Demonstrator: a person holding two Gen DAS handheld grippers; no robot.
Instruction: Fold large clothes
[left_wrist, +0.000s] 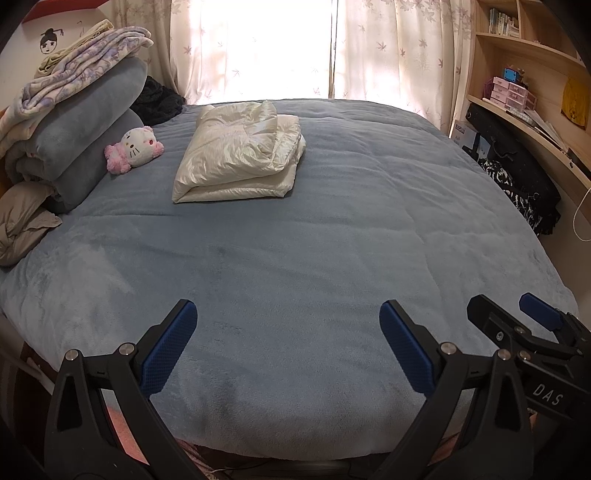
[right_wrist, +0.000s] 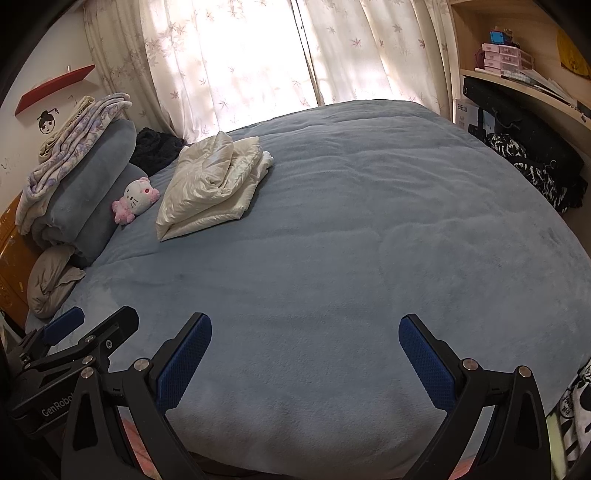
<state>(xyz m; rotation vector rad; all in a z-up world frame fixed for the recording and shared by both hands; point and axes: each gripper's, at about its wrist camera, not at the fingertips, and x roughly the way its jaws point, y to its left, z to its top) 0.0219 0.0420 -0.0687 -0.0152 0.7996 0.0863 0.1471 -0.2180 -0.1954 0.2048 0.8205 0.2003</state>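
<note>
- Cream padded garment (left_wrist: 238, 153): upper left of centre in the frame, on blue bed (left_wrist: 332, 240), already in a loose bundle; top layer rumpled.
- Plush cat (left_wrist: 135, 147): just beside, to its left; best avoided.
- Left gripper (left_wrist: 288, 345), right gripper (right_wrist: 304, 356): bottom of frame, spread wide, empty, well apart from garment.
- Advice: reach far, pinch outer corners, flatten before creasing.

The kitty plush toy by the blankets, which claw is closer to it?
Left. The kitty plush lies far up the bed's left side. The left claw hovers open near the bed's front edge; the right claw hovers open beside it, farther right.
</note>
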